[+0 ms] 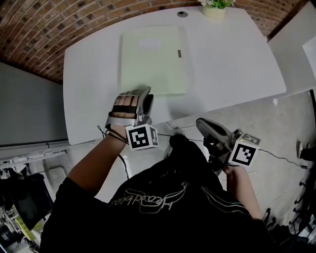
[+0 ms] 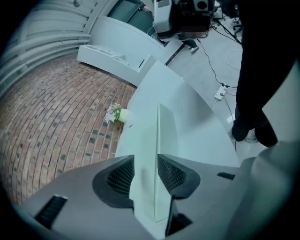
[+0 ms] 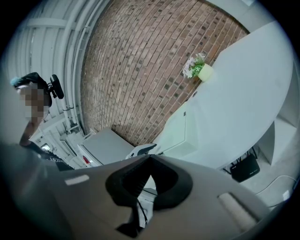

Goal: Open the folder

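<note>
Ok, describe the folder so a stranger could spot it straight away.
Look at the big white table. The folder lies flat at its middle. It is the only large pale green rectangle, unlike the small potted plant at the far edge.

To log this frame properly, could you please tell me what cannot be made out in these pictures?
Print on the pale green flat folder's white label: too small, head view.
Potted green plant: cut by the top edge, head view.
Part of the folder's near edge: hidden by the left gripper, head view.
Folder's contents: hidden under its closed cover.
</note>
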The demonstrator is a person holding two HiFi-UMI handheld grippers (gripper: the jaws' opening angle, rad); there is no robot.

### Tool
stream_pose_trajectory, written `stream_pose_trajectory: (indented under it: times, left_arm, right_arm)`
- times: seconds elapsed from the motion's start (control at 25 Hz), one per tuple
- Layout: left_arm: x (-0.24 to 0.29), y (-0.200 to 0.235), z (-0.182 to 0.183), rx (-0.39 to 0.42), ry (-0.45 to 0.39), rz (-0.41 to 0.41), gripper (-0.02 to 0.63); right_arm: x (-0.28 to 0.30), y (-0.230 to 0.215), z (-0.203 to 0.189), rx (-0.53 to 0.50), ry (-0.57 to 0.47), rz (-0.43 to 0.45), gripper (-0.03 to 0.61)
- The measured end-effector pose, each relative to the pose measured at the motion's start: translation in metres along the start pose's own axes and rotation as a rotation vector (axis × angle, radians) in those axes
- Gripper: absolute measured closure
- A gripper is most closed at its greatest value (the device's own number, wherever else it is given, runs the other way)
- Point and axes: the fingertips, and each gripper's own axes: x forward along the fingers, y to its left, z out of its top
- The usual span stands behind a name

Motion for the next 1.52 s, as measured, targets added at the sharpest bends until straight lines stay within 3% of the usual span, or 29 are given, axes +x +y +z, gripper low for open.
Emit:
stream_pose_trajectory:
  times: [0.52,0.68,0.84,0.96,1.52]
  left_arm:
    - [0.008,0.006,0.002,0.023,0.036,0.021,0.480]
    - [0.007,0.002,0.003,0.029,0.041,-0.011,0.483]
    - [0.008,-0.005,0.003,0.073,0.038,-0.057,0.571]
    - [0.010,-0.009,0.001,0.091,0.046,-0.086,0.586]
    - [0.009,-0.002,0.004,-0.014,0.043,-0.187,0.597]
  right_arm:
    - [-0.002,-0.018,0.008,0.015,0.008,-0.016,0.577]
    - [0.003,-0.022,0.009,0.006,0.028,-0.021,0.577]
    - [0.010,-0.027,0.012,-0.006,0.052,-0.026,0.577]
    - [0.016,-0.029,0.014,-0.006,0.061,-0.024,0.577]
    - [0.035,-0.050,0.017,-0.062,0.113,-0.067,0.577]
